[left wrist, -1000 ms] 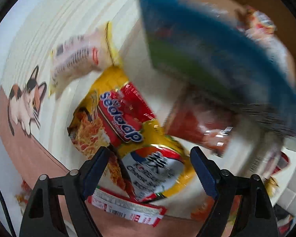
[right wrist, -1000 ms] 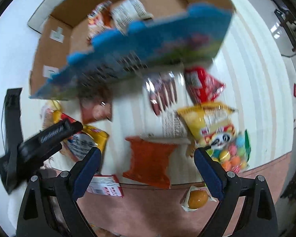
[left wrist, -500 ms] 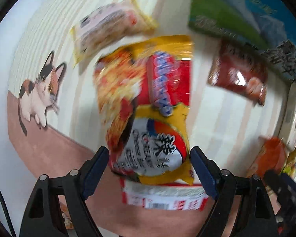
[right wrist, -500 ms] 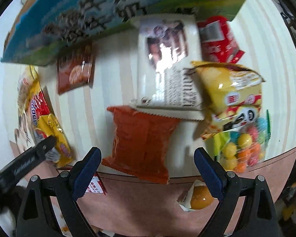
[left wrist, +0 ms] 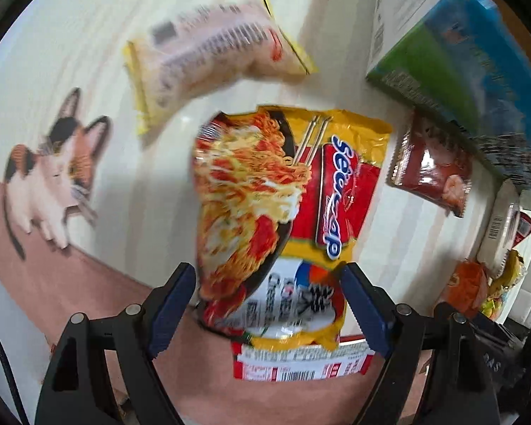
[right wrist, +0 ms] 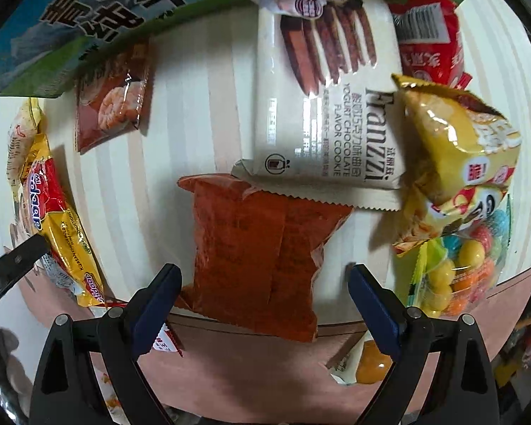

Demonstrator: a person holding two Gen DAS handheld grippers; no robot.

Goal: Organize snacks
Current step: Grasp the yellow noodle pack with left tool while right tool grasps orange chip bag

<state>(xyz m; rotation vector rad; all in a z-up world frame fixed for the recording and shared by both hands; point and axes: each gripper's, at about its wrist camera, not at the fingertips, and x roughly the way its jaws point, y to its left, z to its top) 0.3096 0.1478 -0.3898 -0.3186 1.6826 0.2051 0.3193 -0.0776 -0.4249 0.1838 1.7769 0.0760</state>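
Observation:
My left gripper [left wrist: 267, 306] is open, its jaws on either side of the near end of a yellow and red Sedaap noodle packet [left wrist: 283, 212] that lies on the striped mat [left wrist: 152, 191]. The packet also shows in the right wrist view [right wrist: 58, 219]. My right gripper [right wrist: 263, 306] is open around the near end of an orange-red snack bag [right wrist: 262, 255]. Beyond it lie a white Franzzi cookie pack [right wrist: 329, 99], a yellow chip bag [right wrist: 456, 148], a bag of coloured candy balls [right wrist: 467, 272] and a red packet [right wrist: 428, 39].
A blue and green carton [left wrist: 470, 60] stands at the back; it also shows in the right wrist view [right wrist: 99, 21]. A brown shrimp snack packet [left wrist: 432, 166] lies in front of it. A pale yellow-edged packet [left wrist: 216, 53] lies beyond the noodles. A cat picture [left wrist: 56, 177] marks the mat's left.
Both grippers have come lower and nearer to the mat. The noodle packet now sits between the left jaws and the orange-red bag between the right jaws. The blue carton has moved up and back in view.

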